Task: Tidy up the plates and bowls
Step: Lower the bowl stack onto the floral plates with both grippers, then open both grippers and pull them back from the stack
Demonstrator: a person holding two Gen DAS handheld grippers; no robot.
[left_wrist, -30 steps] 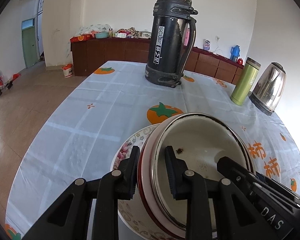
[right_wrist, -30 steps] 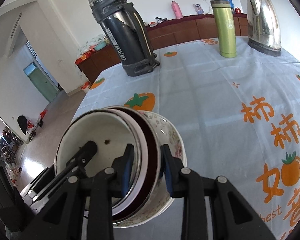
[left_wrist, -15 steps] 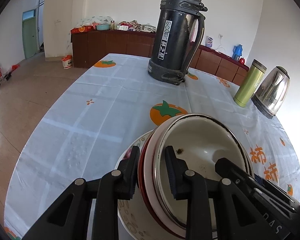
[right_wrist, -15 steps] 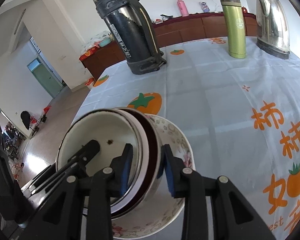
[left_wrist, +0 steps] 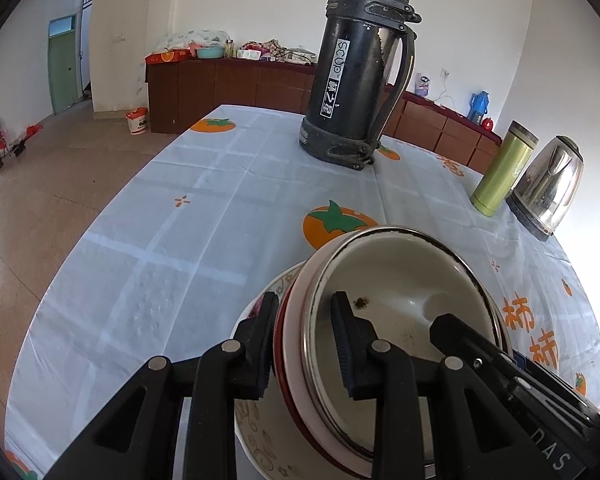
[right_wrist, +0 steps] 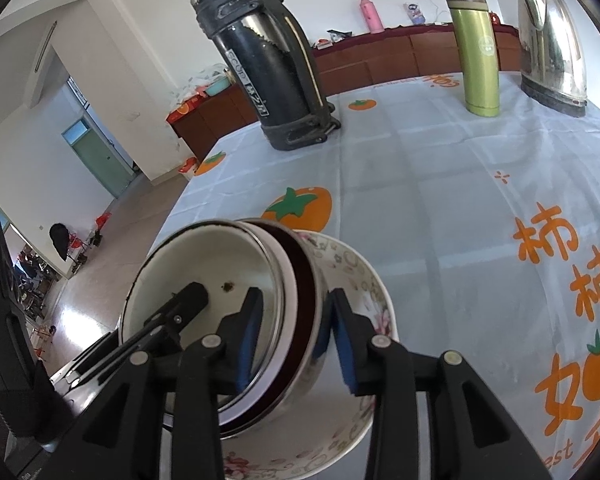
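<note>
A white enamel bowl sits nested in a dark red bowl, and both rest tilted inside a floral plate on the tablecloth. My left gripper is shut on the near left rims of the two nested bowls. My right gripper grips the right rims of the same bowls, one finger inside the white bowl, one outside over the floral plate. Each gripper shows in the other's view.
A tall black thermos stands at the table's far middle. A green tumbler and a steel kettle stand at the far right. The table's left edge drops to the floor.
Both grippers and the bowl stack have moved forward a little toward the thermos. The grips are unchanged.
</note>
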